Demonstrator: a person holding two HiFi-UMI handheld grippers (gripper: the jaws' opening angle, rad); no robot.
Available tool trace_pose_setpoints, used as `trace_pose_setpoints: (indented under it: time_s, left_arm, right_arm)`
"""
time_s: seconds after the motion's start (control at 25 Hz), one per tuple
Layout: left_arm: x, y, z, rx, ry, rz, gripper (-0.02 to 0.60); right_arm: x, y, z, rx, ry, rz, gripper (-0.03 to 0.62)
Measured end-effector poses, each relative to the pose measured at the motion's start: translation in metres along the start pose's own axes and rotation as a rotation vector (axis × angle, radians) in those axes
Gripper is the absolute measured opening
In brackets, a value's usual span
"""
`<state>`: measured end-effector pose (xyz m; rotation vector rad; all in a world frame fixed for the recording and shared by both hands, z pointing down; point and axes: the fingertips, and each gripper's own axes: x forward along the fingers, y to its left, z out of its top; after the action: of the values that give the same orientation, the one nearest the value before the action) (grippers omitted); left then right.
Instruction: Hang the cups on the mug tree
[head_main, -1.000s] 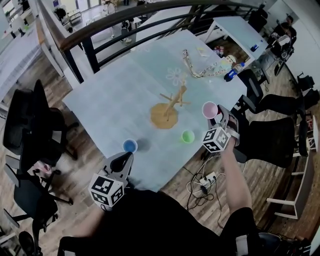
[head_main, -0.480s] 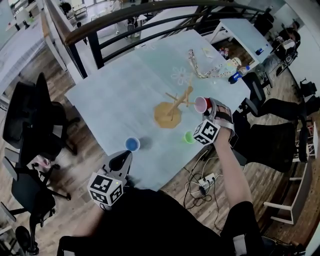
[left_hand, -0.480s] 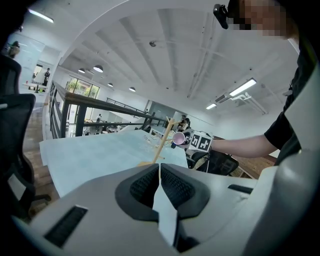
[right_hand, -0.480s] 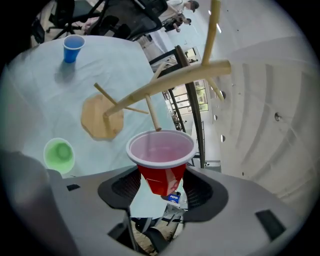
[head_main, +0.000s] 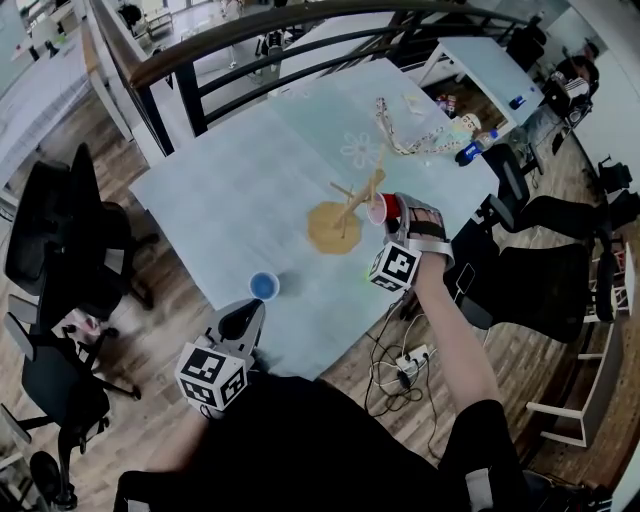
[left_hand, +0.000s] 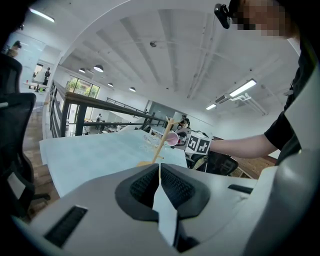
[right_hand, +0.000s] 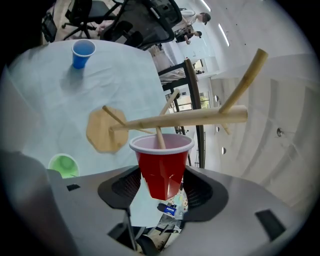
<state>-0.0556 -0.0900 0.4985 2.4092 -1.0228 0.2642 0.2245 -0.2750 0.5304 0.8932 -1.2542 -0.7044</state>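
Note:
The wooden mug tree (head_main: 352, 203) stands mid-table on its round base. My right gripper (head_main: 392, 212) is shut on a red cup (head_main: 377, 208), tipped on its side against the tree. In the right gripper view the red cup (right_hand: 162, 167) sits squeezed between the pads, and a peg of the tree (right_hand: 175, 120) pokes into its mouth. A blue cup (head_main: 263, 286) stands near the table's front edge and a green cup (right_hand: 64, 165) stands close by my right gripper. My left gripper (head_main: 240, 325) hovers at the front edge, shut and empty (left_hand: 159, 182).
The table (head_main: 230, 200) has a pale blue cover. A cord (head_main: 400, 140) and a bottle (head_main: 466, 150) lie at its far right corner. Office chairs stand on the left (head_main: 60, 260) and right (head_main: 540, 270). A dark railing (head_main: 250, 70) runs behind.
My right gripper carried the red cup left to the tree and rolled it onto its side; its marker cube now hides the green cup in the head view. The left gripper stayed put.

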Motion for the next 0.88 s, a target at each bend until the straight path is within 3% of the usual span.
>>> trace_pose_setpoints:
  time_s: [0.48, 0.88]
  left_arm:
    - [-0.011, 0.005, -0.009, -0.033, 0.002, 0.01, 0.023]
    - [-0.02, 0.004, -0.009, -0.046, -0.014, 0.001, 0.023]
  right_arm:
    - [-0.002, 0.018, 0.02, -0.094, 0.007, 0.015, 0.288]
    - [-0.008, 0.021, 0.02, -0.063, -0.002, 0.026, 0.29]
